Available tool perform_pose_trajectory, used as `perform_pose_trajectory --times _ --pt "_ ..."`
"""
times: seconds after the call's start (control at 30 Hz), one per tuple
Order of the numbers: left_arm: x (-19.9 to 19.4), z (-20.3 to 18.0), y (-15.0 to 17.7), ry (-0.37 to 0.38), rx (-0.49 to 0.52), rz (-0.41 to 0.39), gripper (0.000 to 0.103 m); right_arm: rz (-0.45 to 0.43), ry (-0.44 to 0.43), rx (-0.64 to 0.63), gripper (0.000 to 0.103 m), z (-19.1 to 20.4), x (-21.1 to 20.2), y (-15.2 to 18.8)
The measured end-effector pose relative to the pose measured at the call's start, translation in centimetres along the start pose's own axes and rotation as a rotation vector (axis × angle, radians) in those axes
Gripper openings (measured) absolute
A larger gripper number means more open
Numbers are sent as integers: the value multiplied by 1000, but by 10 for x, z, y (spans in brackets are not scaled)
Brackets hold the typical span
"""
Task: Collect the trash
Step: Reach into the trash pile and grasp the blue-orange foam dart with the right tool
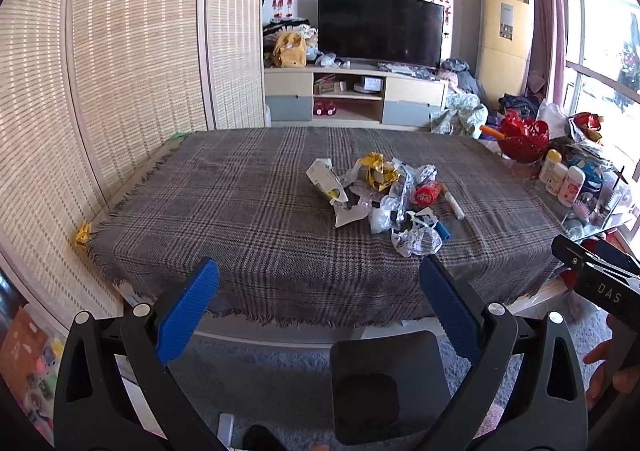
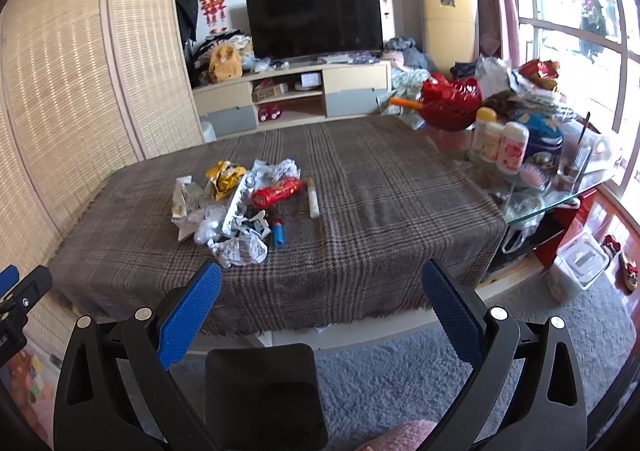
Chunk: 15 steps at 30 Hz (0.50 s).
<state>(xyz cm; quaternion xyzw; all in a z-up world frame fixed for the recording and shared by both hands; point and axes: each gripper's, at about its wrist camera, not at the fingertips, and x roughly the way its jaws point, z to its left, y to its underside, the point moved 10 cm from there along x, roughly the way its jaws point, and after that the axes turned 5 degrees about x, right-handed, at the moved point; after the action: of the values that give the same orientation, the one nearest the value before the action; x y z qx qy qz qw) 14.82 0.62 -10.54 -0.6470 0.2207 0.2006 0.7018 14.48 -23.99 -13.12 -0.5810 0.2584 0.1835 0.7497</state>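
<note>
A heap of trash [image 1: 384, 199] [image 2: 236, 207] lies in the middle of the plaid tablecloth [image 1: 240, 211] [image 2: 380, 191]: crumpled white paper, a gold foil wrapper [image 1: 378, 171] [image 2: 224, 177], a red wrapper [image 1: 426, 193] [image 2: 278, 191], a blue tube [image 1: 442, 231] [image 2: 279, 235] and a white stick [image 1: 454, 205] [image 2: 313, 197]. My left gripper [image 1: 318, 277] hangs open before the table's near edge, nothing between its blue pads. The right gripper [image 2: 322, 279] is open too, equally far back and empty. A black bin [image 1: 390, 387] [image 2: 264, 395] stands on the floor below both.
The table's right end holds a red basket [image 1: 522, 141] [image 2: 450, 103], bottles [image 1: 562, 175] [image 2: 500, 141] and clutter on glass. A woven screen [image 1: 120, 71] [image 2: 80, 91] borders the left side. A TV stand [image 1: 352, 91] lies beyond. Grey carpet [image 2: 400, 371] and a clear box [image 2: 578, 265] are below right.
</note>
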Motion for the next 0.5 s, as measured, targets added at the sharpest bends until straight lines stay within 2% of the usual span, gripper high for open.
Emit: perform_pose_trajectory --times 0.23,0.37,0.4,0.5 --pt "44 -6 -3 -30 63 31 95 74 -31 -50 100 11 57 -1" --pt "74 -8 -3 -15 45 80 93 108 -39 -80 100 18 89 2" --pt "83 -10 -2 -1 39 98 90 111 -56 -85 98 20 97 1" --pt "100 -15 1 12 35 126 88 144 -93 -73 79 21 117 1"
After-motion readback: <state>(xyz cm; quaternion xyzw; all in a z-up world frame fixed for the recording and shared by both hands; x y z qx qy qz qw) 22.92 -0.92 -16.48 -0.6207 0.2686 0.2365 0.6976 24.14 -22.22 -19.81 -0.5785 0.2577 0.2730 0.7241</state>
